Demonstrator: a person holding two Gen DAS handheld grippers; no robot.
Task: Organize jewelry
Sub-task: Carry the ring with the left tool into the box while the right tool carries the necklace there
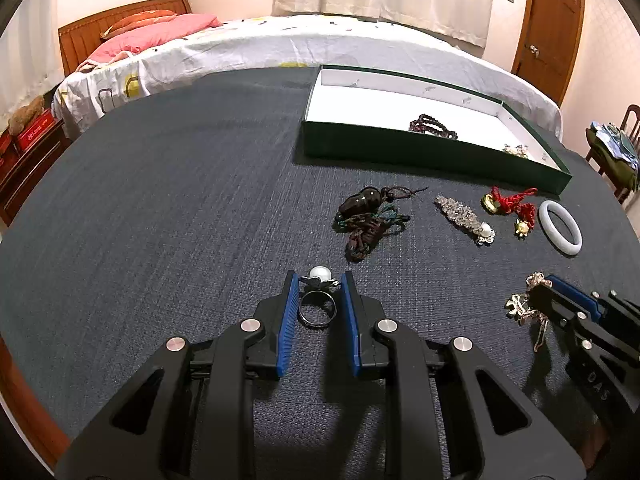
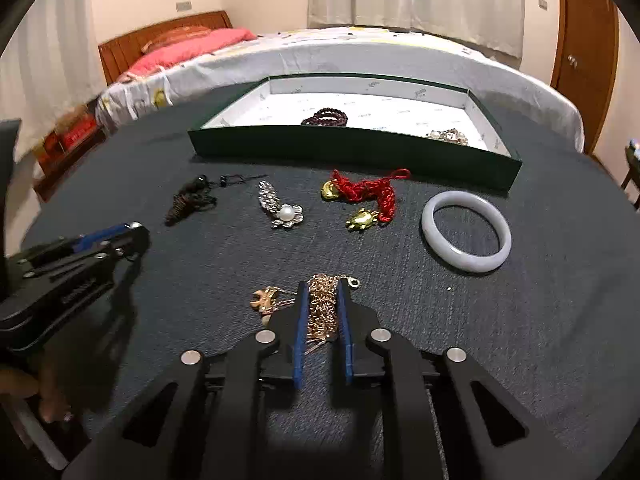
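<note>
On the dark blue cloth, my left gripper is shut on a pearl ring; its blue pads press the flower setting from both sides, and the band lies on the cloth between the fingers. My right gripper is shut on a bunched gold chain necklace, whose pendant lies just left of the fingers. The left wrist view shows this gripper low at the right with the gold necklace at its tip. A green box with a white inside stands behind, holding a dark red bead bracelet and a pale beaded piece.
Between the grippers and the box lie a dark cord pendant, a silver pearl brooch, a red cord with gold charms and a pale jade bangle. A bed runs behind the table, with a wooden door at the right.
</note>
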